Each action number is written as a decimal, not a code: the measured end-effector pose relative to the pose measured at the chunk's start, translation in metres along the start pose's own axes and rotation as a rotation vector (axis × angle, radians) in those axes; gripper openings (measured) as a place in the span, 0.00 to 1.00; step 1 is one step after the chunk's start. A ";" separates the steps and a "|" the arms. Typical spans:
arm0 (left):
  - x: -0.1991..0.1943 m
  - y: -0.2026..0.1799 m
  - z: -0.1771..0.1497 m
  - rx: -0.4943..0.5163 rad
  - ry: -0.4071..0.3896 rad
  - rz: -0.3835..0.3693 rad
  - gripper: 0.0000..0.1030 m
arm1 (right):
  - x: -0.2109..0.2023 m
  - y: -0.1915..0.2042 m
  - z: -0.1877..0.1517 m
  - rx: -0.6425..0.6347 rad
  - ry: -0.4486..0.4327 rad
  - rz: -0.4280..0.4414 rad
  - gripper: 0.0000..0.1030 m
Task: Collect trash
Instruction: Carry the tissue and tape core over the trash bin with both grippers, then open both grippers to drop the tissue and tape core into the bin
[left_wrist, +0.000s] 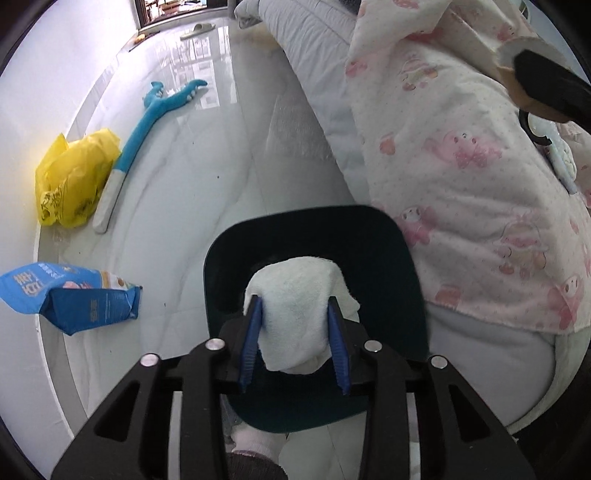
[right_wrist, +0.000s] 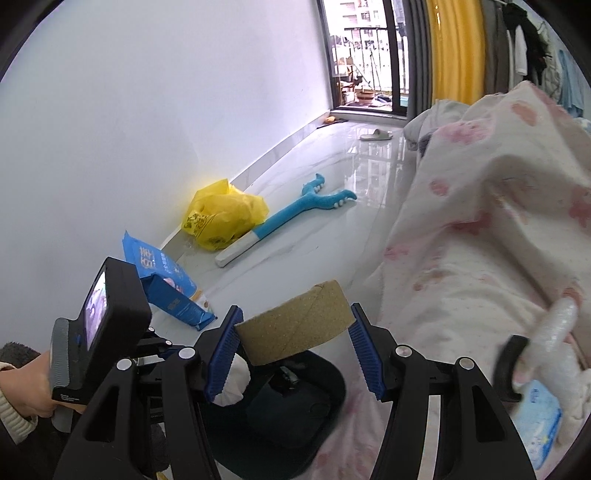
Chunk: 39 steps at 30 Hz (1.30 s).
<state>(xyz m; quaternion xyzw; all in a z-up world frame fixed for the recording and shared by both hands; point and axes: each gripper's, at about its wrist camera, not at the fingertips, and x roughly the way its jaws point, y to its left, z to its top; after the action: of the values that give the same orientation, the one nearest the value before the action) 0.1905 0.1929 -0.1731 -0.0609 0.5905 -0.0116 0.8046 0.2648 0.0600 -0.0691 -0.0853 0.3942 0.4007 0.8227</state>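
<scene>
The left gripper (left_wrist: 295, 314) points steeply down over a dark bin (left_wrist: 399, 258) on the floor, its jaws set narrow with a crumpled white tissue (left_wrist: 299, 310) between them; the blue pads (left_wrist: 251, 332) lie against the tissue's sides, though whether they press on it cannot be told. The right gripper (right_wrist: 295, 325) has its jaws closed on a brown cardboard tube (right_wrist: 295, 325), held crosswise just above the same bin (right_wrist: 325, 417), beside the bed's pink-printed quilt (right_wrist: 461, 258). A hand (right_wrist: 29, 391) grips the left tool at the lower left of the right wrist view. Further out on the pale glossy floor (left_wrist: 207, 192) lies a blue snack packet (left_wrist: 74, 295) near the wall. Beyond it sits a yellow plastic bag (left_wrist: 74, 181), touching a long blue and white plush toy (left_wrist: 147, 129). Far off, a slipper (right_wrist: 376, 135) rests by the balcony door (right_wrist: 365, 55).
</scene>
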 end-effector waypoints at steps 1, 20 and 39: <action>-0.001 0.002 -0.001 0.000 -0.001 -0.002 0.44 | 0.004 0.003 0.000 0.000 0.007 0.004 0.58; -0.077 0.038 -0.007 -0.044 -0.281 0.014 0.70 | 0.089 0.034 -0.027 0.000 0.227 0.023 0.58; -0.153 0.042 -0.004 -0.097 -0.611 -0.013 0.76 | 0.145 0.056 -0.079 -0.082 0.528 0.024 0.66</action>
<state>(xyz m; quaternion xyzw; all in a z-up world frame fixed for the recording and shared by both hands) 0.1378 0.2477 -0.0338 -0.1035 0.3206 0.0303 0.9410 0.2314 0.1465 -0.2165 -0.2154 0.5797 0.3899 0.6823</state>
